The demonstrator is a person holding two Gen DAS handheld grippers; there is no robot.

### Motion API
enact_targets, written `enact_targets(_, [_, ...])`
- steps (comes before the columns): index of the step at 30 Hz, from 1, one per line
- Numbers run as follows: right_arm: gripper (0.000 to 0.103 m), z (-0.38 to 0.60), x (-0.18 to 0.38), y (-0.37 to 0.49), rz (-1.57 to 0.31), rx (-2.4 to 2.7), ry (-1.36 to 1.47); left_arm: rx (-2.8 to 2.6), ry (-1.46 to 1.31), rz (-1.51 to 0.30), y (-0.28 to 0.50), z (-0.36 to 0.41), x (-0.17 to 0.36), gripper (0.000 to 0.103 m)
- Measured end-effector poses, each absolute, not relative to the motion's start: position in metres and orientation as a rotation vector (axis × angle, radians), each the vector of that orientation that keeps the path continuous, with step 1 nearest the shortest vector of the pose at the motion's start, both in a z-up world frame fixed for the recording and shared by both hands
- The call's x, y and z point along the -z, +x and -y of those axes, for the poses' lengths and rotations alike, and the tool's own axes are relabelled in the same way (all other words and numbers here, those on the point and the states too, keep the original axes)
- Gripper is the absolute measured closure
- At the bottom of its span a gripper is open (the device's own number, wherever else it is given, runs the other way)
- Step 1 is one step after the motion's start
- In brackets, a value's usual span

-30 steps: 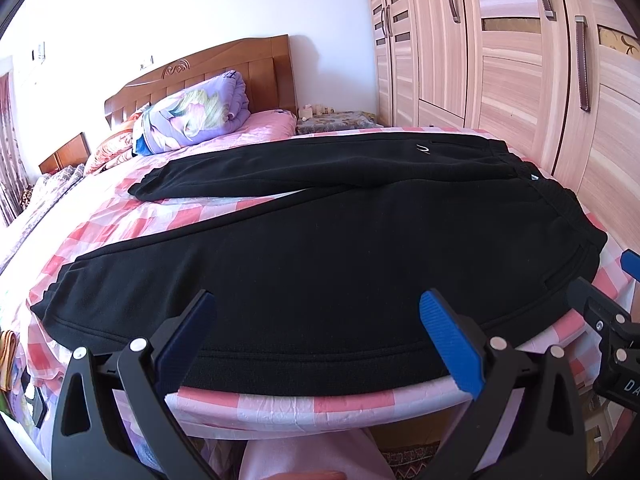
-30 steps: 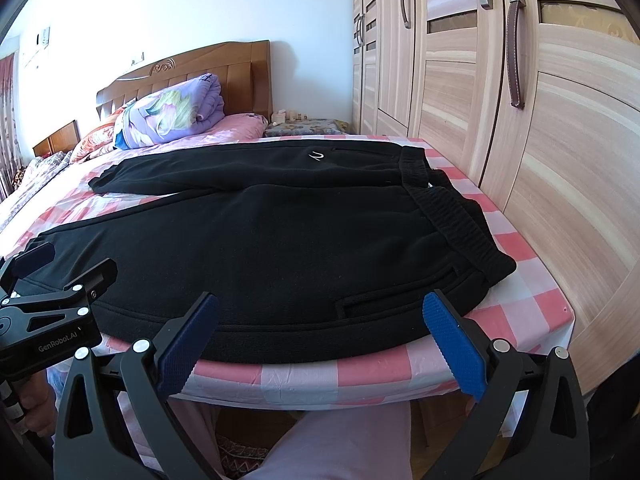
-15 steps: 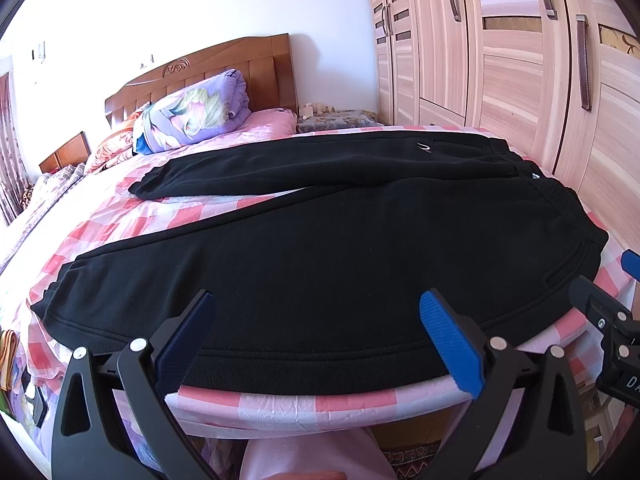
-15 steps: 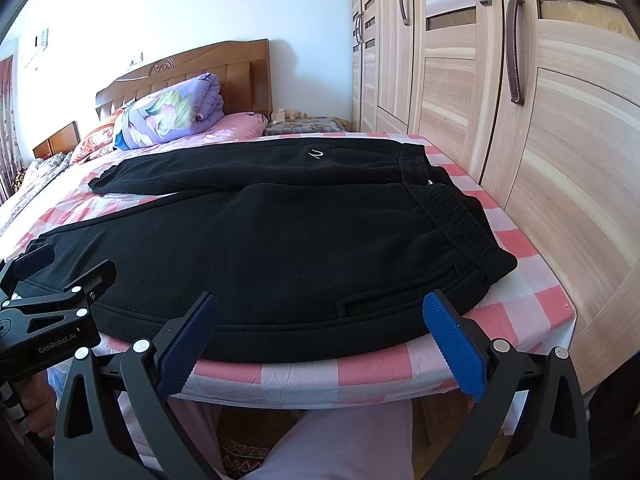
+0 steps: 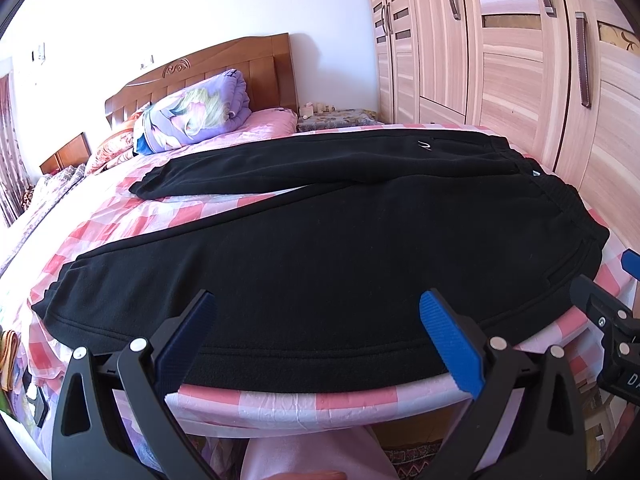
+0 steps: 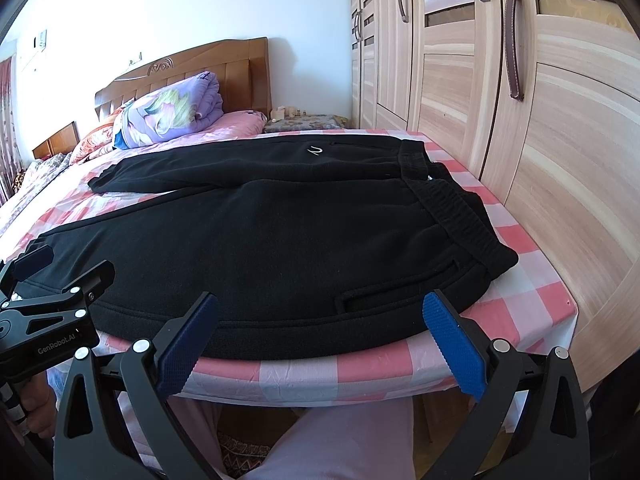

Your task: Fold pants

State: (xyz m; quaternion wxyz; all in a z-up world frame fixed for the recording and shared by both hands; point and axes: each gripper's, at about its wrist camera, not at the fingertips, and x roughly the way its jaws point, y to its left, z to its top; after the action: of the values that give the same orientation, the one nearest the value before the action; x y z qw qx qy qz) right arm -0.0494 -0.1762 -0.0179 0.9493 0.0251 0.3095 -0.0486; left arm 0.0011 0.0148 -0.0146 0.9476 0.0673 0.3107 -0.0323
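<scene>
Black sweatpants [image 5: 320, 248] lie spread flat on the pink checked bed [image 5: 132, 224], legs pointing left and waistband [image 6: 460, 216] at the right. The far leg [image 6: 260, 164] carries a small white logo. My left gripper [image 5: 316, 320] hovers open over the near hem of the pants, holding nothing. My right gripper [image 6: 320, 322] is open too, above the near edge by the pocket slit [image 6: 400, 284]. Each gripper shows at the side of the other's view: the right one [image 5: 612, 320] and the left one [image 6: 52, 300].
A wooden wardrobe [image 6: 520, 120] stands close along the bed's right side. A folded purple quilt [image 5: 196, 116] and pillows rest by the wooden headboard [image 5: 224, 68]. A nightstand [image 6: 304, 120] sits in the far corner. The person's leg in pale trousers [image 6: 332, 440] shows below the bed edge.
Almost nothing differs. Both grippers stay open at the near edge of the bed, with only a slight drift of the views.
</scene>
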Motion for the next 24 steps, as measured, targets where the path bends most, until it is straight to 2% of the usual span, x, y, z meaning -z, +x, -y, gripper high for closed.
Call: enact_targets(24, [0.004, 0.189, 0.022, -0.043, -0.647, 0.117, 0.070, 0.053, 0.139, -0.663, 0.004, -0.029, 0.025, 0.001])
